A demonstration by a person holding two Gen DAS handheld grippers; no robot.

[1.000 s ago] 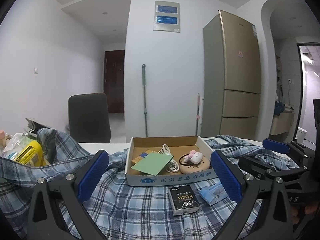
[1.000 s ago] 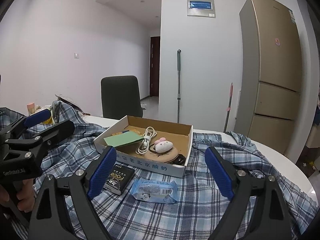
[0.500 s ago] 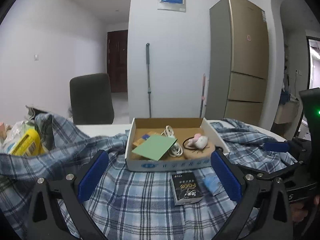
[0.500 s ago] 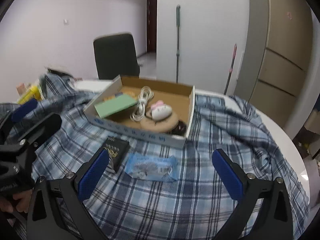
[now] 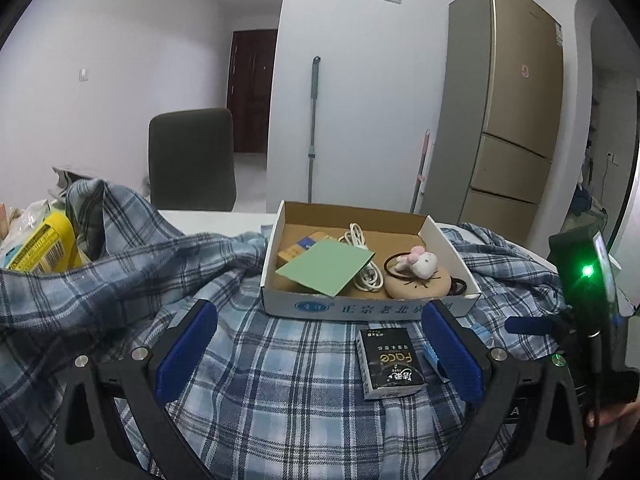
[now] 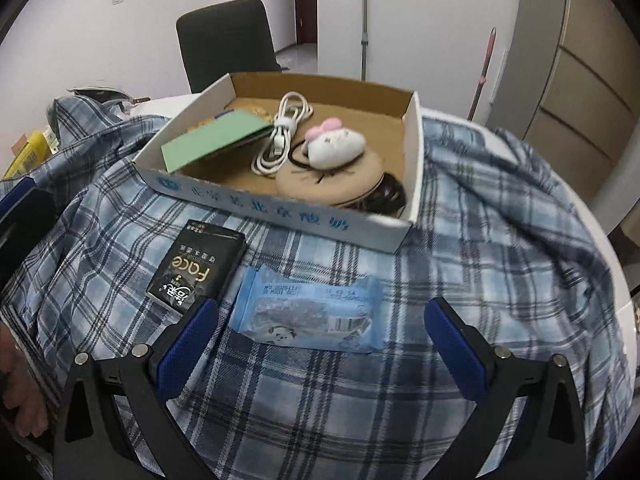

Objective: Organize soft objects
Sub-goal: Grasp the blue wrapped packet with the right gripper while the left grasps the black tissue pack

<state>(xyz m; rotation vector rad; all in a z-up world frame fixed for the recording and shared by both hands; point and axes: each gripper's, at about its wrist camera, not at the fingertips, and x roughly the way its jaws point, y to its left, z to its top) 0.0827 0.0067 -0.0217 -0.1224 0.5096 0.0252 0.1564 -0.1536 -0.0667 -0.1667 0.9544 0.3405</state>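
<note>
Blue plastic-wrapped packet point(image 6: 308, 314) lies flat on the plaid shirt point(image 6: 460, 264) in the lower centre of the right wrist view, just right of the black "Face" box point(image 6: 198, 266) and in front of the shallow cardboard box point(image 6: 280, 210). Right gripper point(image 6: 318, 350) hangs with its jaws wide apart, empty; the packet sits between and just beyond the two blue pads point(image 6: 186, 346), apparently the next pick. In the left wrist view the left gripper point(image 5: 318, 354) is likewise spread and empty, low centre of frame, with the black box point(image 5: 390, 362) near its right pad; only a sliver of the packet point(image 5: 432, 354) shows behind that pad. Cardboard box point(image 5: 360, 308) holds a green card point(image 5: 326, 266), white cable point(image 5: 362, 256), small plush point(image 5: 420, 264) on a tan round pad point(image 5: 420, 286). Risks, as judgement: slick wrapper may slip out of a shallow pinch; pads closing low could catch a fold of the shirt and drag the cloth, shifting the cardboard box; left pad could nudge the black box.
</note>
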